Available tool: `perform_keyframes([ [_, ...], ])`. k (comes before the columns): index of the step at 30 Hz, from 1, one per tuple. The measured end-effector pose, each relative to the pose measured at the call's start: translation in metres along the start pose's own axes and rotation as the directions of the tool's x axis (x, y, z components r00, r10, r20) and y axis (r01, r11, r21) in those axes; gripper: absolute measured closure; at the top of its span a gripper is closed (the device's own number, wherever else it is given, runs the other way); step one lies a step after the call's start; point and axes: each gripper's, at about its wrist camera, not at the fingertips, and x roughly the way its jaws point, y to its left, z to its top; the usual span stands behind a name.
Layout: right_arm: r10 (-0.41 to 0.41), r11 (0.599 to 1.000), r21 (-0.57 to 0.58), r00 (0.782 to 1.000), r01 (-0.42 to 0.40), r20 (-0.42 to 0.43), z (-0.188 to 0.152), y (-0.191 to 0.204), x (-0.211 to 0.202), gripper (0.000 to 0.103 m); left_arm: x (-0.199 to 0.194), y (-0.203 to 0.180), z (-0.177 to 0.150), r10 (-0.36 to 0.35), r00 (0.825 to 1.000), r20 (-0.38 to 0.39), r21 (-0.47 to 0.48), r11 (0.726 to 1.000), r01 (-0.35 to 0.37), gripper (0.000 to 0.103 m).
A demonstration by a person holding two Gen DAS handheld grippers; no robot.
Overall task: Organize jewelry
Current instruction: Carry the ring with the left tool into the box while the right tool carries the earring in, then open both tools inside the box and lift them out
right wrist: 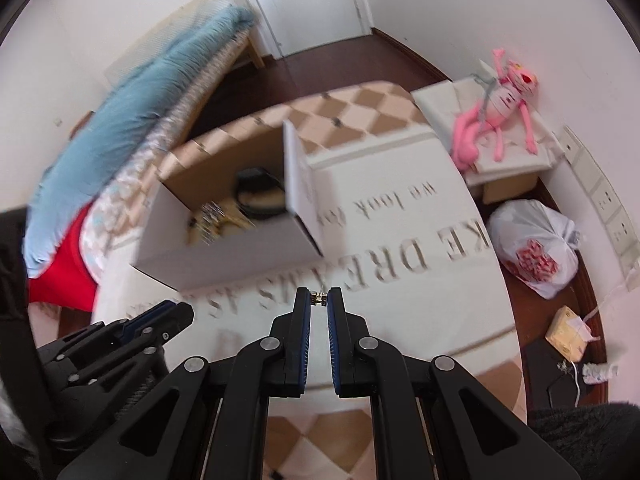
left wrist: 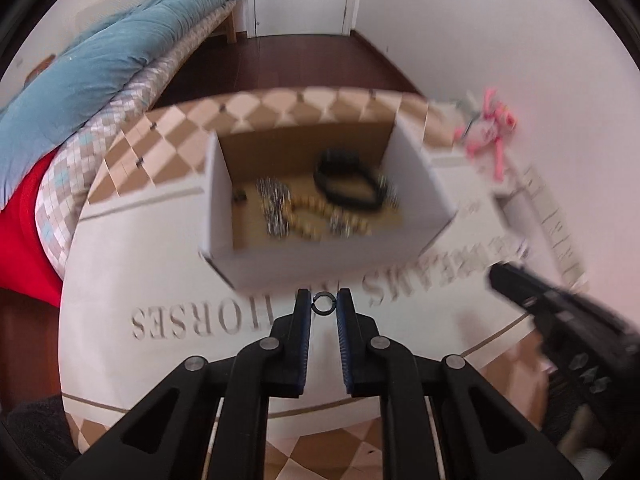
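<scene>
Two grippers pinch small pieces: left gripper point(left wrist: 323, 304) a dark ring point(left wrist: 323, 304), right gripper point(right wrist: 319, 298) a gold bead point(right wrist: 319, 299); white box point(left wrist: 280, 258) ahead holds blurred jewelry point(left wrist: 316, 212).

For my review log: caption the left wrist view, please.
Left claw shut on a dark ring before the jewelry-filled box; right claw beside.

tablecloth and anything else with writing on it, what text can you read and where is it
"HORSES" on the tablecloth, upside down in the left wrist view.
"DREAMS", with "KE" from a cut-off word, on the same cloth in the right wrist view.
"we look", small script on the cloth; the word after it is hidden by the box.
The red print on the plastic bag is too blurred to read.
</scene>
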Motion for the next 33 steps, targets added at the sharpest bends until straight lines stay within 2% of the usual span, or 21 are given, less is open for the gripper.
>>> perform_keyframes([
  [4,0.064,0.998,-0.024,0.998,-0.065,-0.006,0.034,0.019,0.005,0.094,-0.001,0.022,0.039,-0.045,0.998,-0.033,-0.046,0.998,0.044,0.093],
  [7,0.077,0.996,-0.05,0.996,-0.079,-0.037,0.059,0.029,0.023,0.094,0.013,0.032,0.062,-0.052,0.996,-0.079,-0.046,0.998,0.048,0.093],
  [12,0.06,0.995,-0.064,0.987,-0.071,-0.152,0.079,0.038,0.057,0.093,0.039,0.045,0.084,-0.034,0.984,-0.173,-0.051,0.998,0.025,0.091],
  [14,0.043,0.996,-0.065,0.979,-0.057,-0.2,0.084,0.041,0.069,0.093,0.043,0.048,0.09,-0.003,0.984,-0.181,-0.044,0.999,-0.005,0.085],
  [15,0.041,0.996,-0.064,0.977,-0.055,-0.211,0.084,0.04,0.071,0.089,0.042,0.05,0.093,0.015,0.985,-0.173,-0.043,0.999,-0.023,0.07],
  [16,0.04,0.996,-0.064,0.975,-0.055,-0.217,0.085,0.041,0.072,0.078,0.04,0.052,0.096,0.021,0.987,-0.16,-0.049,0.998,-0.029,0.049],
  [18,0.037,0.996,-0.07,0.978,-0.053,-0.206,0.087,0.043,0.069,0.063,0.033,0.058,0.101,0.03,0.992,-0.126,-0.069,0.997,-0.039,0.036],
  [21,0.031,0.995,-0.083,0.981,-0.047,-0.19,0.089,0.046,0.062,0.059,0.022,0.066,0.105,0.054,0.994,-0.1,-0.077,0.995,-0.062,0.035],
  [24,0.007,0.996,-0.09,0.984,-0.023,-0.178,0.092,0.046,0.055,0.057,0.016,0.073,0.105,0.087,0.992,-0.088,-0.08,0.992,-0.094,0.009],
  [26,-0.023,0.995,-0.104,0.985,0.006,-0.171,0.093,0.046,0.049,0.047,0.013,0.077,0.1,0.118,0.99,-0.075,-0.081,0.989,-0.124,0.008],
  [28,-0.076,0.99,-0.131,0.983,0.054,-0.166,0.092,0.047,0.047,0.028,0.011,0.08,0.09,0.157,0.985,-0.071,-0.081,0.983,-0.163,0.002],
  [29,-0.099,0.987,-0.143,0.981,0.075,-0.168,0.091,0.047,0.046,0.024,0.011,0.081,0.086,0.168,0.984,-0.066,-0.083,0.981,-0.173,0.002],
  [31,-0.152,0.977,-0.175,0.974,0.122,-0.17,0.086,0.048,0.047,0.008,0.011,0.082,0.074,0.187,0.98,-0.061,-0.084,0.978,-0.192,0.001],
  [33,-0.193,0.967,-0.201,0.965,0.156,-0.18,0.081,0.047,0.051,0.0,0.014,0.081,0.064,0.2,0.977,-0.072,-0.087,0.975,-0.206,0.001],
])
